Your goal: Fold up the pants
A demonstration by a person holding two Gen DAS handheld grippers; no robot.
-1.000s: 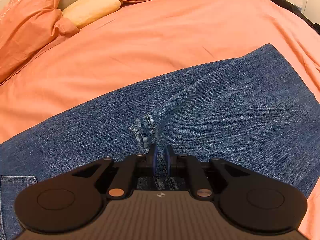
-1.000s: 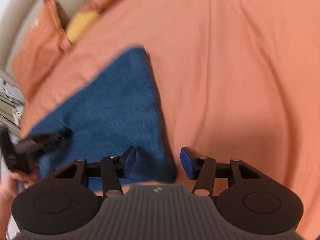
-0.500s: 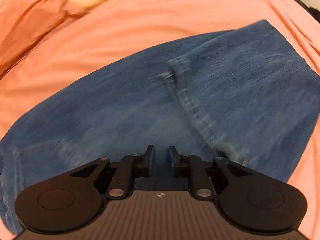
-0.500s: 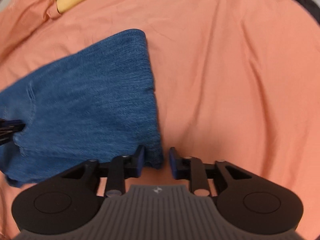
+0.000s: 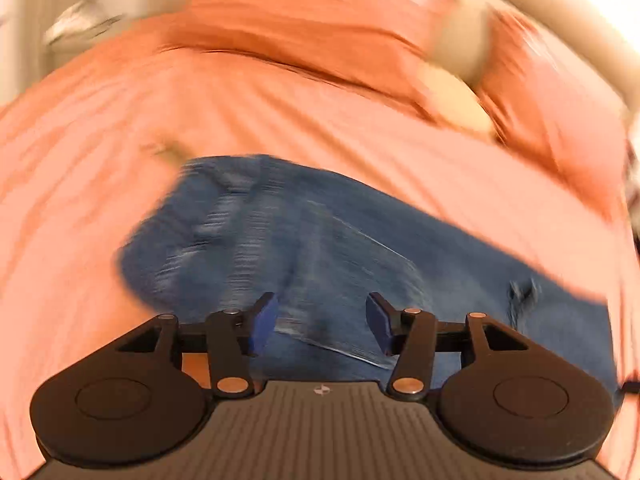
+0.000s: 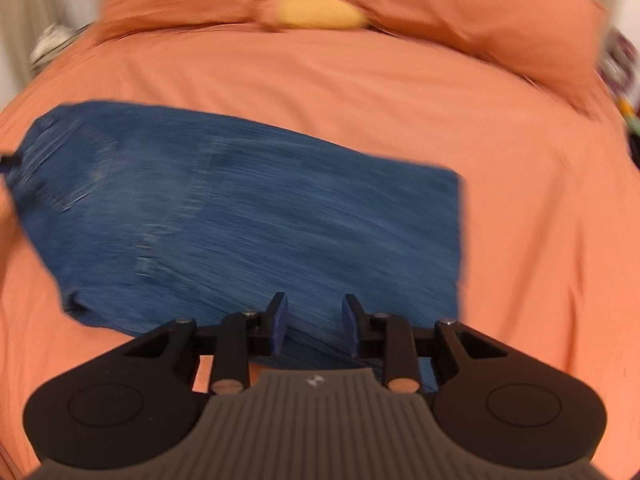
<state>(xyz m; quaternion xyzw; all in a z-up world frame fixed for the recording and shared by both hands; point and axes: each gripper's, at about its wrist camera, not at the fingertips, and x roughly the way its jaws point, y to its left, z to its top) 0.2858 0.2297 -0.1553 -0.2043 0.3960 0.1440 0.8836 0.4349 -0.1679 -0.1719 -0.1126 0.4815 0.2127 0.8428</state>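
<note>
A: Where were the pants [image 6: 248, 216]?

B: Flat on the bed [image 6: 400, 92], folded into a broad blue band. In the right wrist view their long axis ran from about ten o'clock down to four o'clock, with one straight short edge at three o'clock.

A: And the right gripper [image 6: 314, 324]?

B: Above the near long edge, with the denim spreading away toward twelve o'clock. Its jaws stood narrow, a clear gap between the pads and nothing pinched; cloth showed only behind them.

A: The left gripper [image 5: 322, 322]?

B: Its jaws were opening, already fairly wide, with nothing clamped. Denim lay beyond them, from ten o'clock across to three o'clock in that view. The picture was badly smeared, so I couldn't tell the seams or which end was the waist.

A: Which hand was nearer the cloth?

B: Both hung over the near edge. The right looked set closer to the straight short end, so I'd judge it better placed to lift that end across.

A: The room?

B: Orange sheet, lightly creased, soft enough to drag under a fold. Orange pillows [image 6: 480, 20] at twelve o'clock with a yellow cushion [image 6: 320, 10] between them. Pale wall beyond; the rest was too blurred.
</note>
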